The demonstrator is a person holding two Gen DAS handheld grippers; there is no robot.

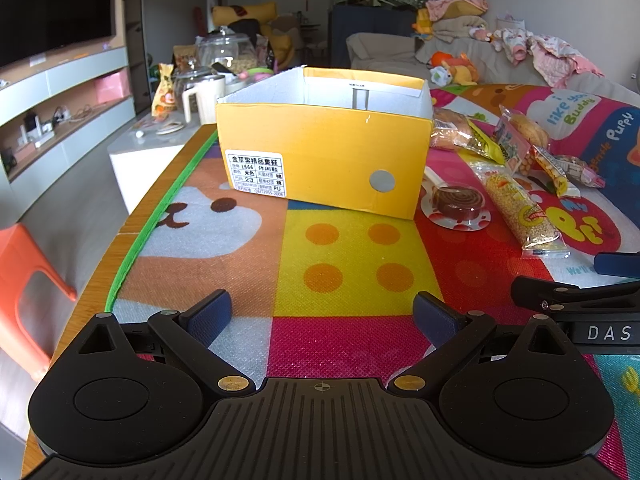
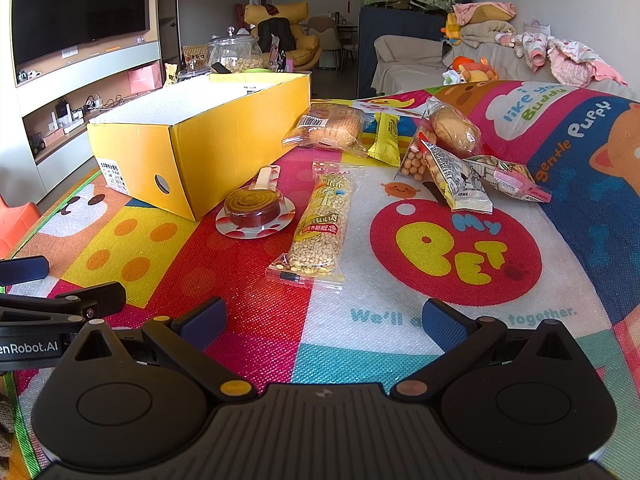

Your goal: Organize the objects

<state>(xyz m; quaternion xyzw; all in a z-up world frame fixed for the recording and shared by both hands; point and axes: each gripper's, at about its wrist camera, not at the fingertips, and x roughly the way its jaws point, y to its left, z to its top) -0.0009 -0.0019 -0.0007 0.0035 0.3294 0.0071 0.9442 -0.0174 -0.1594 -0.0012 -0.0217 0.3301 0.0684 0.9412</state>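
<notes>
Evidently nothing is held yet: right gripper and left gripper both gape; approach the grain bar at twelve o'clock squarely, yellow box at ten

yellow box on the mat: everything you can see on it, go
The yellow box is an open, lidless shoebox, cardboard by its look, white inside. One end carries a white printed label and a round finger hole. It sits flat on the colourful mat, left of the snack packets. The round wrapped sweet lies at its corner; contact unclear. Contents not visible.
</notes>
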